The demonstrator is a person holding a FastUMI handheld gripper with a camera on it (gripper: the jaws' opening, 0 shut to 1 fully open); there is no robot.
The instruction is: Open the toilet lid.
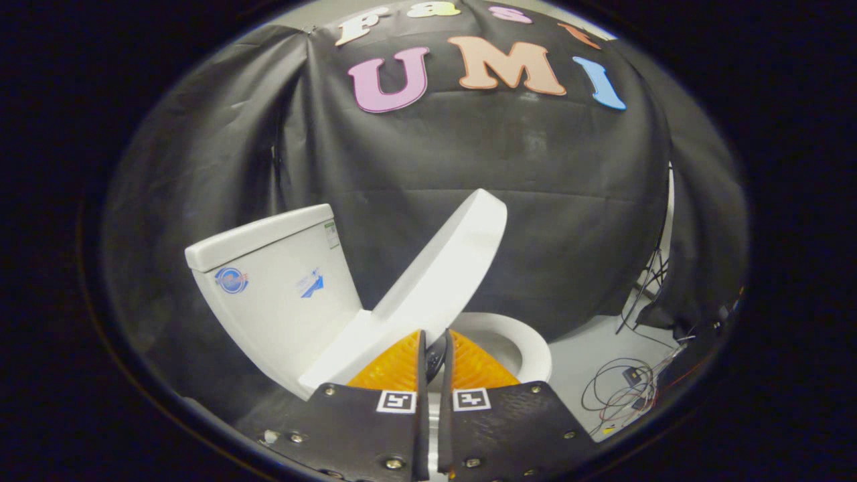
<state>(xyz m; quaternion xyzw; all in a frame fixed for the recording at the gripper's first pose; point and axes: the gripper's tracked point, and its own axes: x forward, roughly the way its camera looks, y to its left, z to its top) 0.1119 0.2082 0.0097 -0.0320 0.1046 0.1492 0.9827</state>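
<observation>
Tool point(435, 341) closed, fingers nearly touching w/ a thin gap, nothing gripped between them. Toilet lid point(442, 268) just ahead of the fingers, raised partway and tilted back toward the tank point(274, 288), not resting on it. Bowl point(529, 351) rim shows beyond the fingers, under the lid. Loose cables point(619, 391) on the floor point(589, 355) beside the bowl.
</observation>
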